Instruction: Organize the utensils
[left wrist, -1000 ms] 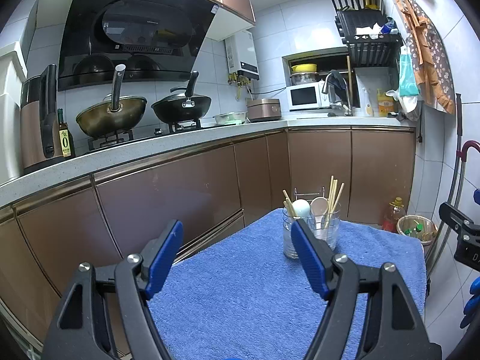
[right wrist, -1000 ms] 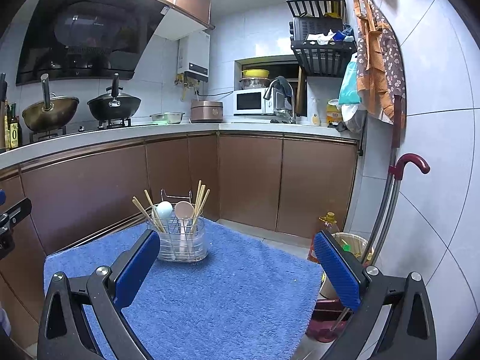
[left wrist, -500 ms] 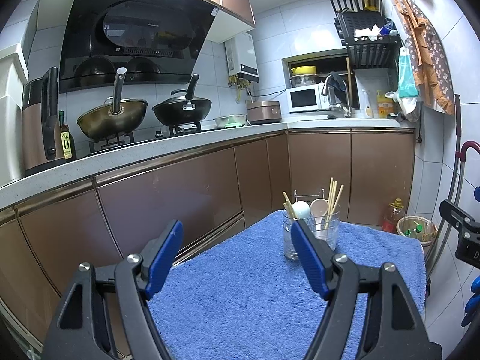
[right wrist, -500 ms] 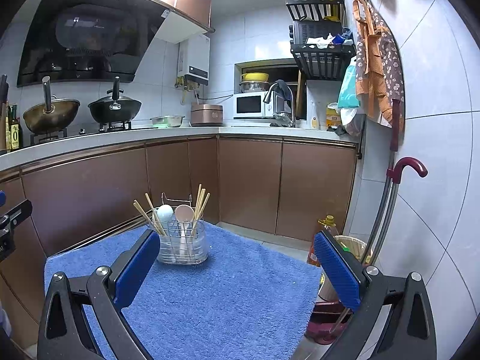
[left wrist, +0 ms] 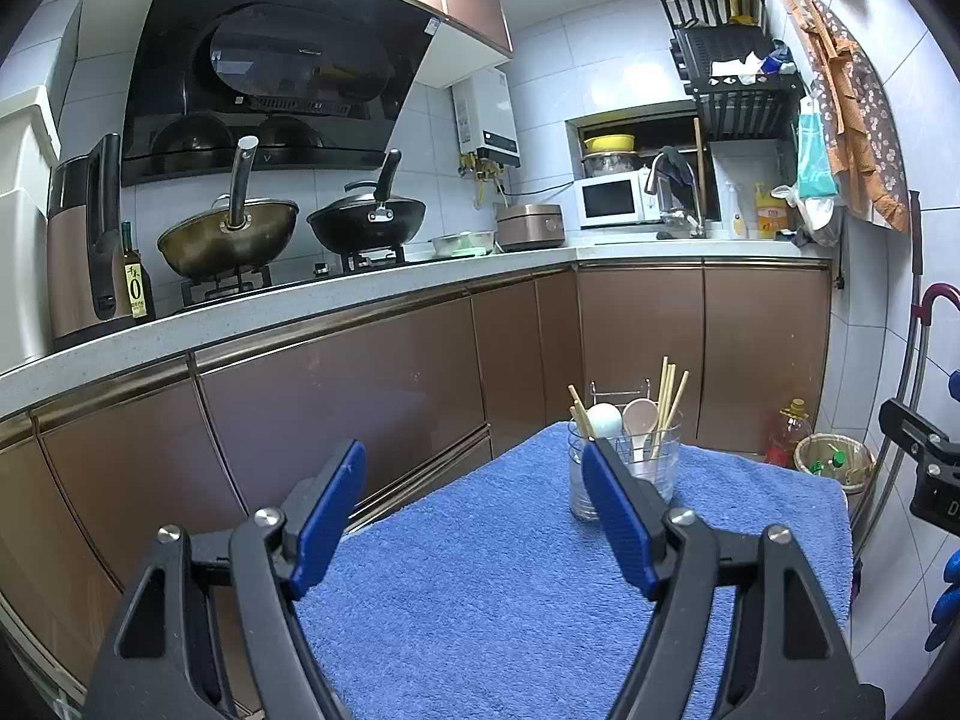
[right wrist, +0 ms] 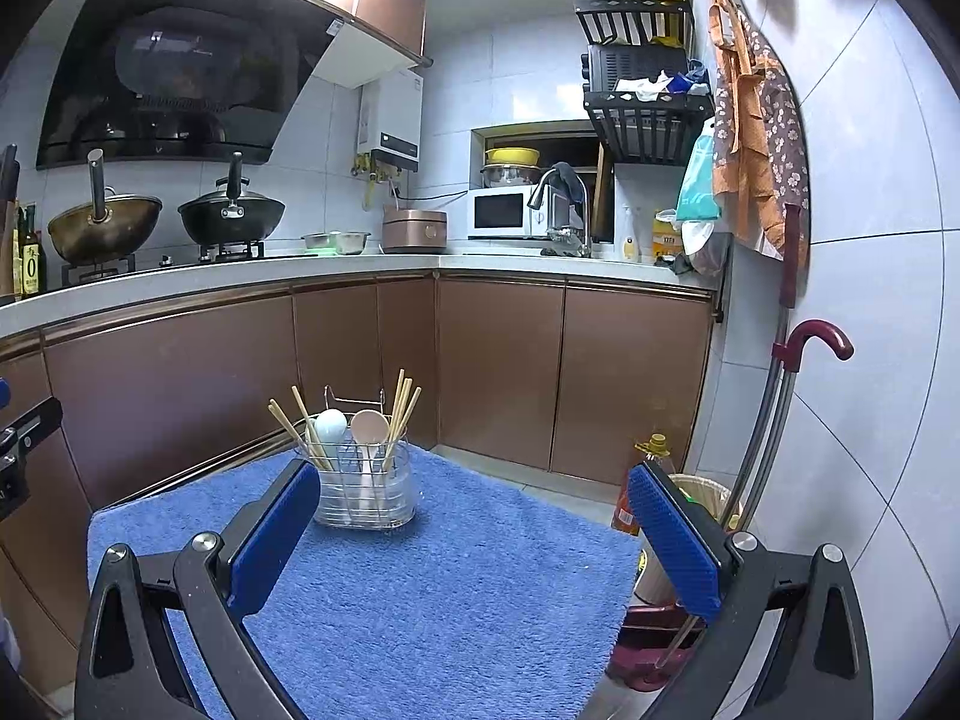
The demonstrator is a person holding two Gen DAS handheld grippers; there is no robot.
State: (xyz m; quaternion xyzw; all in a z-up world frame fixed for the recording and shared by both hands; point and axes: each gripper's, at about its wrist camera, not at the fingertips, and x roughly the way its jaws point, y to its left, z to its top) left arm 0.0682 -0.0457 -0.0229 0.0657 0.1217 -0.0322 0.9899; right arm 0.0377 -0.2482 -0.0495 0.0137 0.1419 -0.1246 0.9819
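Two handheld grippers hover over a small table draped in a blue towel (right wrist: 420, 600) in a narrow kitchen, both with their blue-padded jaws spread wide and nothing between them. The left gripper (left wrist: 474, 510) points toward the far end of the towel, where a clear utensil holder (left wrist: 627, 471) stands upright; from this view its right finger overlaps the holder's near side, though whether it touches cannot be told. The right gripper (right wrist: 474, 531) frames the same holder (right wrist: 366, 492) from the other side, the holder sitting just beyond its left finger, near the towel's far left corner.

Inside the holder, wooden chopsticks (right wrist: 402, 408) stand in two bunches, one leaning left and one rising on the right, with a white spoon (right wrist: 330, 426) and a beige spoon (right wrist: 369, 426) bowl-up between them. A wire frame (right wrist: 354, 399) rises behind them.

Behind the table run brown cabinets (right wrist: 498, 372) under a pale counter (left wrist: 360, 294). Two woks (left wrist: 231, 240) sit on the stove beneath a black hood (left wrist: 270, 78), and a white microwave (right wrist: 504, 213) stands by the faucet (right wrist: 555, 192) in the corner. An oil bottle (right wrist: 636, 480) and a wastebasket (left wrist: 834, 462) sit on the floor to the right of the table, and a floral apron (right wrist: 756, 144) hangs on the tiled wall above.
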